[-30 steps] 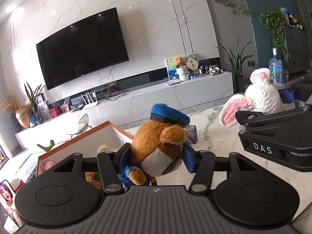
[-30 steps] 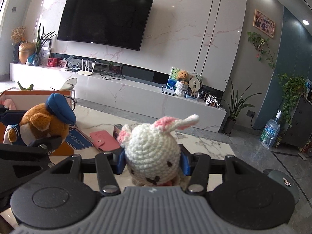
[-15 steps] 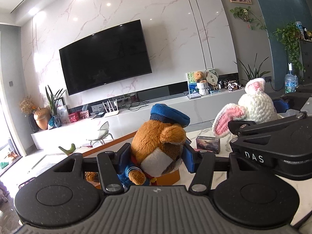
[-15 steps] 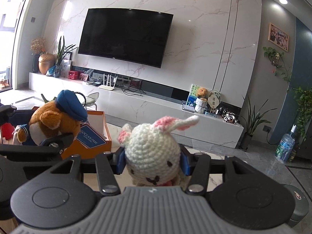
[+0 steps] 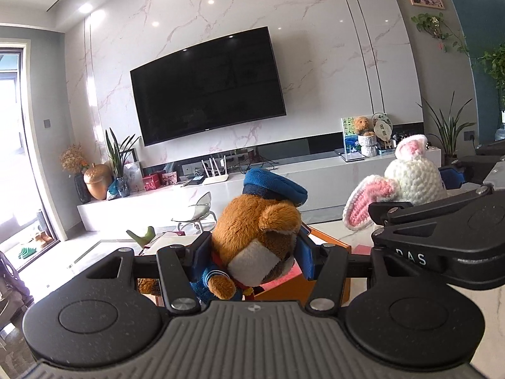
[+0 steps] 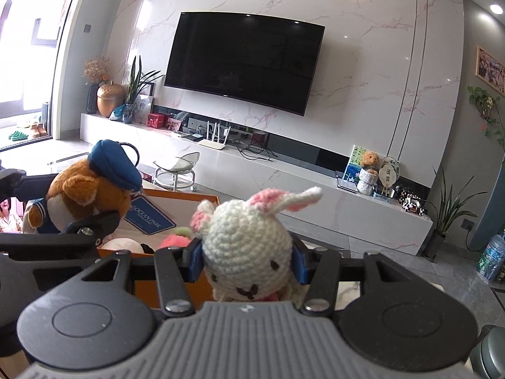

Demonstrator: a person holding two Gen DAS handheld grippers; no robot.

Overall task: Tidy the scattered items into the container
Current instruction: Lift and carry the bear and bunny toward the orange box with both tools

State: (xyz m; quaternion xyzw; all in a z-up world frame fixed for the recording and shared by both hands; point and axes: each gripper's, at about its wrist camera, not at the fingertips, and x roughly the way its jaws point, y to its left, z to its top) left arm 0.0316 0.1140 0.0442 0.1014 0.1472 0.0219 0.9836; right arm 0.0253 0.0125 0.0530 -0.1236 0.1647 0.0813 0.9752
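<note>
My left gripper [image 5: 252, 252] is shut on a brown plush bear [image 5: 257, 237] with a blue cap and sailor jacket; its blue pads press both sides of the head. The bear [image 6: 85, 195] shows at the left of the right wrist view. My right gripper [image 6: 247, 260] is shut on a white crocheted bunny [image 6: 246, 246] with pink ears, also seen as the bunny [image 5: 410, 183] at the right of the left wrist view. The orange box [image 6: 176, 195] stands just beyond both toys, with soft toys and a blue tag inside; its orange wall [image 5: 328, 243] shows behind the bear.
A marble table top [image 5: 353, 237] carries the box, with a pink wallet [image 5: 363, 248] beside it. Beyond are a white TV bench [image 6: 284, 170], a wall television [image 6: 243, 60], a small clear stool [image 6: 175, 170] and potted plants. A water bottle [image 6: 492, 262] stands on the floor at the right.
Both grippers, each still holding its toy, have swung left and risen a little. The orange box has come into the middle of the right wrist view, and the room has slid rightward.
</note>
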